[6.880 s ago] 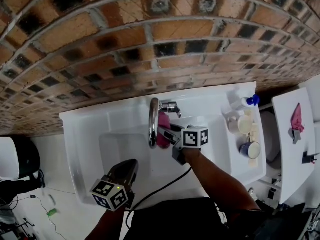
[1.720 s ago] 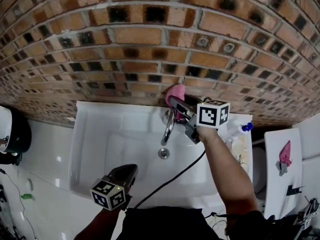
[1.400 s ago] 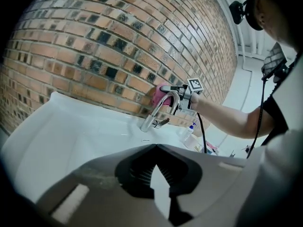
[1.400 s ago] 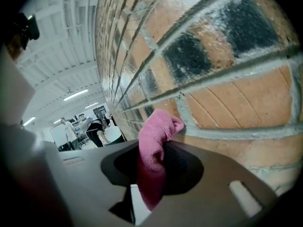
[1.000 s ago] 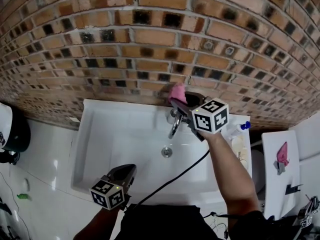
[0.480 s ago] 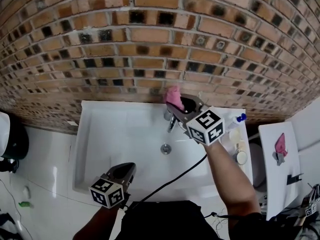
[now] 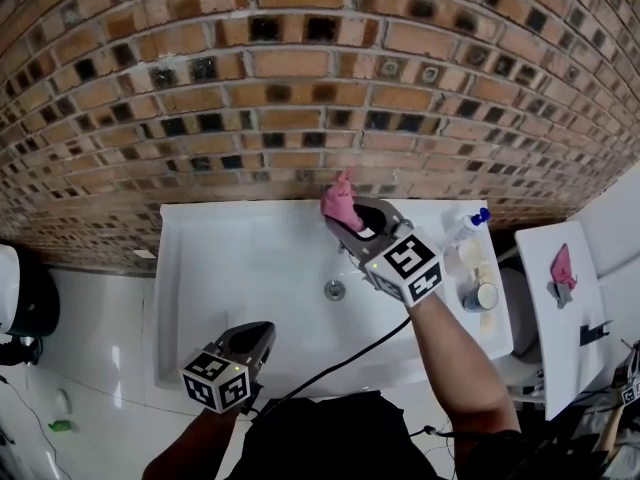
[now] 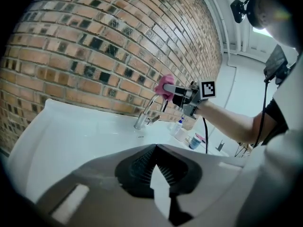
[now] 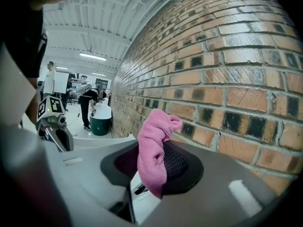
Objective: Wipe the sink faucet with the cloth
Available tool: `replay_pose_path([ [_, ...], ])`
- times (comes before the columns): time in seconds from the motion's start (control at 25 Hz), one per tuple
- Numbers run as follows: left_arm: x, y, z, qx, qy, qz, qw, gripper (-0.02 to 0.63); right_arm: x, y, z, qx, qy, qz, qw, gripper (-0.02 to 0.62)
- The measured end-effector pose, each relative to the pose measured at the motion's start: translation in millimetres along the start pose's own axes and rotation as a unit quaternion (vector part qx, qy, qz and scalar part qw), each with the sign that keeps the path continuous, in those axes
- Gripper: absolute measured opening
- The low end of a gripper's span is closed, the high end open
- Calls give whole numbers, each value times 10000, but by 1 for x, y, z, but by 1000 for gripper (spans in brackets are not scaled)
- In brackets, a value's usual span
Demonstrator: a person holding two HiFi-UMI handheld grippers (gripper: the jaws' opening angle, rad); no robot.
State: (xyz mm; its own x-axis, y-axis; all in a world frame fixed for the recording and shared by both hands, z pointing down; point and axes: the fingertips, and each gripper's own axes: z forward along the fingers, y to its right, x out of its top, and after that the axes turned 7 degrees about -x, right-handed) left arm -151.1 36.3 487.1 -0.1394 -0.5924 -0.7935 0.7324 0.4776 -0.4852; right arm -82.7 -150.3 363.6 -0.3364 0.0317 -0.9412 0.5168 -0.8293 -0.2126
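Crumpled pink cloth (image 9: 152, 155) is clamped in the right gripper (image 7: 347, 223), high at the crown of the curved chrome sink faucet (image 8: 143, 118) and close to the red brick wall (image 7: 300, 88); contact with the spout cannot be confirmed. The left gripper (image 8: 154, 151) is held low near the front rim of the white rectangular sink (image 7: 230, 258), jaws together on nothing. The cloth is best pressed around the arch and drawn down towards the base, clear of the wall.

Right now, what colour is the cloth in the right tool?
Pink. The cloth shows best in the right gripper view.
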Motion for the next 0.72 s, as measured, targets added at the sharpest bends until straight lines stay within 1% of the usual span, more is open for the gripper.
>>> replay_pose_path([
  [0.08, 1, -2, -3, -25, -24, 23, 10000, 6, -3, -5, -4, -66, 6, 54, 10000, 109],
  [0.16, 1, -2, -5, -62, -37, 48, 10000, 6, -2, -10, -8, -162, 112, 161, 9997, 109],
  [0.28, 2, -2, -8, -110, -62, 93, 9999, 6, -4, -14, -15, -288, 318, 547, 9976, 110],
  [0.4, 0, -4, -11, -139, -109, 122, 9998, 6, -10, -21, -22, -320, 388, 894, 9947, 110],
  [0.6, -1, -6, -16, -181, -160, 158, 9996, 6, -33, -38, -27, -277, 212, 1321, 9906, 117],
  [0.72, -1, -5, -17, -234, -166, 197, 9994, 6, -53, -48, -28, -233, 32, 1740, 9845, 118],
])
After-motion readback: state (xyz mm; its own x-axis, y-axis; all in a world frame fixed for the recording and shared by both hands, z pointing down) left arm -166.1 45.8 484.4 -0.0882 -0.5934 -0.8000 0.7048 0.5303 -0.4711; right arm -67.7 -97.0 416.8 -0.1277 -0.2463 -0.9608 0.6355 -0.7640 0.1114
